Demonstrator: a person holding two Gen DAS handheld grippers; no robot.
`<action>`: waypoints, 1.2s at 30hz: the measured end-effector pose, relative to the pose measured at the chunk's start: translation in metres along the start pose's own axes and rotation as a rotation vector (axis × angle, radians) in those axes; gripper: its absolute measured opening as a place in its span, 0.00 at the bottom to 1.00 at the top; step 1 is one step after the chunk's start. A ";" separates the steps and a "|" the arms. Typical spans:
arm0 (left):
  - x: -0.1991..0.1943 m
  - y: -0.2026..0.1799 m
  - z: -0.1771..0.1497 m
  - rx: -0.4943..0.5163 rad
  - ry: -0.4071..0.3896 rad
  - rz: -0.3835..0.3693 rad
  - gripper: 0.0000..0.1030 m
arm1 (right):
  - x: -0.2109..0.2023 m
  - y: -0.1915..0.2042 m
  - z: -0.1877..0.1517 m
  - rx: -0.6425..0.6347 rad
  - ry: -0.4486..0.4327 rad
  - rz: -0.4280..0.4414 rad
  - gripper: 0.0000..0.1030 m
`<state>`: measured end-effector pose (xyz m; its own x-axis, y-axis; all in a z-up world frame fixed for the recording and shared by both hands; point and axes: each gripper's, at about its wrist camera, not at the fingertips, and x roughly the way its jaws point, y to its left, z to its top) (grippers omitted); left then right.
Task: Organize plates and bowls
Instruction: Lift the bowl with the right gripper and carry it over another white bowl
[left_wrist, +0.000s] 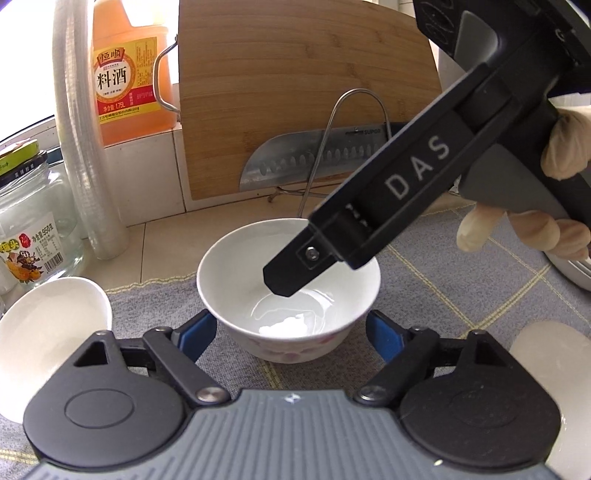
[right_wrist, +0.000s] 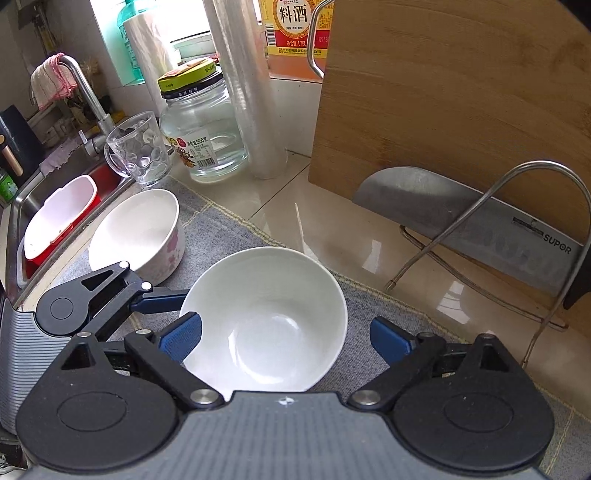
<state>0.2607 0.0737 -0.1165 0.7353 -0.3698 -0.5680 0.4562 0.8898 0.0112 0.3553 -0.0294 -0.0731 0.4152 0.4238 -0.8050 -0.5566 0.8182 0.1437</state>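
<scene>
A white bowl with pink flowers (left_wrist: 258, 258) stands on the grey mat between the blue fingers of my left gripper (left_wrist: 291, 325); both pads lie against its lower wall. From the upper right, a gloved hand (left_wrist: 565, 147) brings in my right gripper, and one black finger (left_wrist: 284, 273) hangs over the bowl's inside. In the right wrist view the same bowl (right_wrist: 266, 321) sits between the fingers of my right gripper (right_wrist: 286, 339), which is open: the left pad overlaps the rim and the right pad stands clear. A second flowered bowl (right_wrist: 140, 232) sits to the left.
A bamboo cutting board (right_wrist: 443, 92) and a cleaver (right_wrist: 480, 221) lean in a wire rack at the back. A glass jar (right_wrist: 203, 129), a glass mug (right_wrist: 140, 151), a cup stack (right_wrist: 251, 92) and a cooking-wine jug (left_wrist: 129, 74) stand near the sink (right_wrist: 59, 214). A white dish (left_wrist: 546, 354) lies right.
</scene>
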 end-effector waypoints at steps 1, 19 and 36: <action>0.000 0.001 0.000 -0.004 0.000 -0.002 0.85 | 0.002 -0.001 0.001 0.000 0.004 0.002 0.92; 0.003 0.002 0.004 0.003 0.016 0.000 0.84 | 0.013 -0.007 0.007 0.028 0.024 0.061 0.79; 0.000 0.002 0.008 0.008 0.046 -0.006 0.84 | 0.012 -0.006 0.007 0.036 0.024 0.065 0.79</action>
<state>0.2655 0.0738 -0.1100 0.7091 -0.3621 -0.6050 0.4642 0.8856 0.0140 0.3689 -0.0264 -0.0796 0.3612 0.4675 -0.8068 -0.5552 0.8030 0.2167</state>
